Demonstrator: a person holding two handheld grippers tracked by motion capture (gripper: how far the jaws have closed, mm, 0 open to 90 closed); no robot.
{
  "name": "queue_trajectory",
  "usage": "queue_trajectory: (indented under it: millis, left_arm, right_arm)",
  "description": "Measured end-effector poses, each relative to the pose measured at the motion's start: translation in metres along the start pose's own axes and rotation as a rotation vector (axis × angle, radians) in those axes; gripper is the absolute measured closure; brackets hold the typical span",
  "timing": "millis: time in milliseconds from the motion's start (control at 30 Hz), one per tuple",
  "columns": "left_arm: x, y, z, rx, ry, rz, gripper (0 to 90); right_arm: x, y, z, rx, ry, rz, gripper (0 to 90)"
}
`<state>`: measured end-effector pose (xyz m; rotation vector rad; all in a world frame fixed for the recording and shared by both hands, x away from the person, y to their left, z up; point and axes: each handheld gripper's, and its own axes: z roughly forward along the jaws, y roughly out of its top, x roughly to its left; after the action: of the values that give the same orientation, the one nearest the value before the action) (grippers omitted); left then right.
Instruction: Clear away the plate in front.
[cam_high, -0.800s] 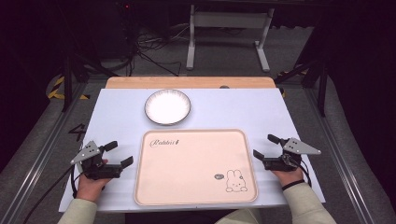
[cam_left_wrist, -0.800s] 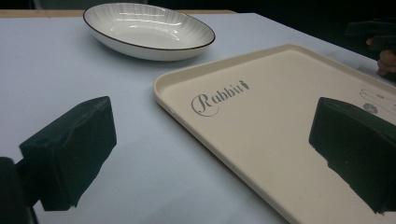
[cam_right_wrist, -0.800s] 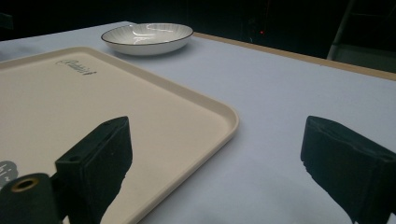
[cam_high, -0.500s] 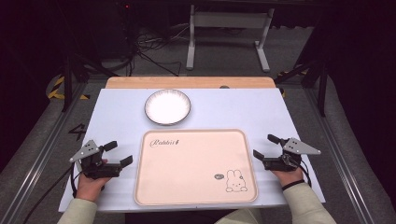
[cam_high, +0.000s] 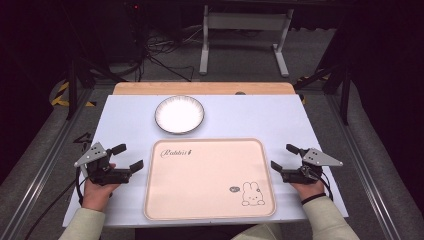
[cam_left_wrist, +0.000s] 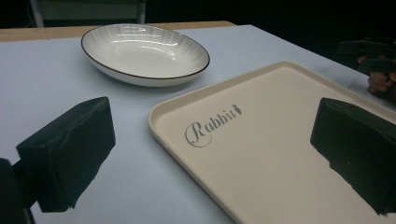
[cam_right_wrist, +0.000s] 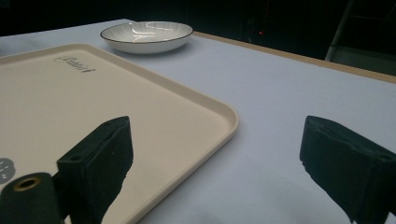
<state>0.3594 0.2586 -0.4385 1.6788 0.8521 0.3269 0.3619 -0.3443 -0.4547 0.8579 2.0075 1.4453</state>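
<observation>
so the setup right now: cream tray (cam_high: 210, 179) sits flat in the middle of the near half of the white table (cam_high: 260, 117), long axis running left-right, with the "rabbit" lettering at its far-left corner and the bunny drawing near-right. the empty white plate (cam_high: 179, 114) is just beyond the tray's far-left corner, apart from it, not touching.

left gripper (cam_high: 125, 158) is parked just off the tray's left edge, jaws spread wide, holding nothing. right gripper (cam_high: 283, 156) mirrors it just off the right edge, also wide open and empty. both point roughly inward and forward.

the relation that matters imo: the plate lies forward and a bit to the right of the left gripper, and in the left gripper view the plate (cam_left_wrist: 144, 53) is sitting up ahead between the two black jaws, with the tray corner (cam_left_wrist: 161, 116) cutting in from the right. from the right gripper view the plate (cam_right_wrist: 147, 36) is way off across the whole length of the tray (cam_right_wrist: 93, 107).

so the left hand is clearly nearer to the plate (the right would have to cross over the tray to get there). if the plate goes onto the tray, my guess is a short reach forward by the left, taking the near rim.
</observation>
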Motion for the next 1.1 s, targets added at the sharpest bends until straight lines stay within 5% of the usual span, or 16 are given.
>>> queue_trajectory:
  millis: [200,1100]
  left_arm:
    - [0.001,0.013,0.004,0.009,0.043,-0.003,1.4]
    - [0.028,0.051,0.038,-0.018,-0.004,-0.020,2.1]
  right_arm:
    - [0.000,0.000,0.000,0.002,-0.007,-0.005,10.1]
    - [0.002,0.000,0.001,0.007,-0.036,-0.008,10.5]
